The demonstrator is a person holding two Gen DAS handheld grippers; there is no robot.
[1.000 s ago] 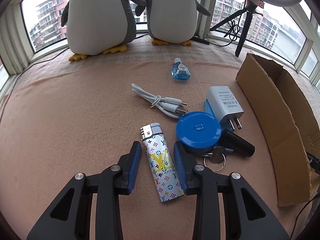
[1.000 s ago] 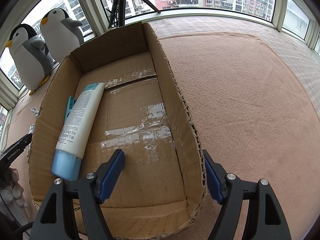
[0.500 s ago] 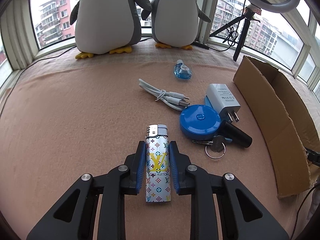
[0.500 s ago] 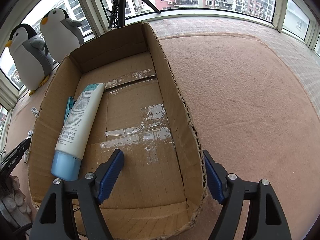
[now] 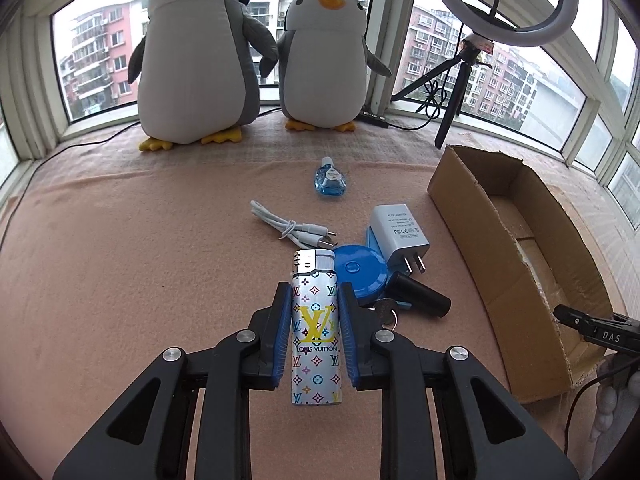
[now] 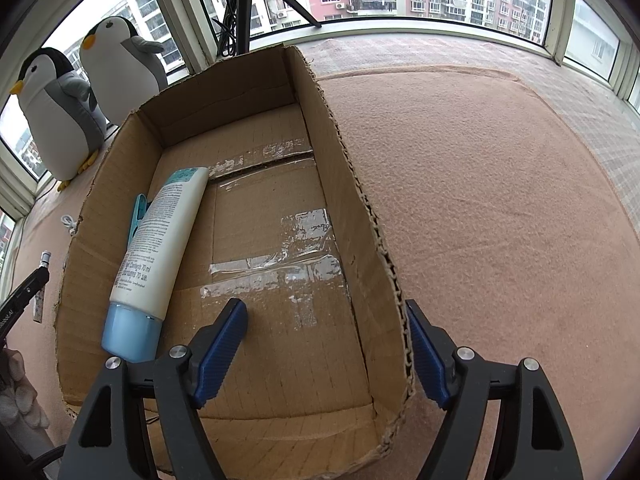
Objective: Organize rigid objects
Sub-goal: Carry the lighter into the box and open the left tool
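My left gripper (image 5: 314, 296) is shut on a silver lighter (image 5: 316, 332) with a colourful monogram print, pads pressing both long sides, and holds it a little above the pink blanket. An open cardboard box (image 5: 500, 240) lies to the right. In the right wrist view my right gripper (image 6: 325, 308) hangs open over the box's (image 6: 360, 200) right wall, one finger inside and one outside, touching nothing. A white tube with a blue cap (image 6: 160, 248) and a teal clip (image 6: 140, 216) lie inside along the left wall.
Just beyond the lighter lie a blue round case (image 5: 360, 276), a white charger (image 5: 398, 232), a white cable (image 5: 288, 226), a black cylinder (image 5: 420, 298) and a key (image 5: 386, 310). A small blue bottle (image 5: 329, 180) sits farther back. Two plush penguins (image 5: 196, 60) and a tripod (image 5: 452, 92) stand by the window.
My left gripper shut on the lighter, which lay loose between its fingers, and raised it off the blanket. The right gripper and the box have not moved.
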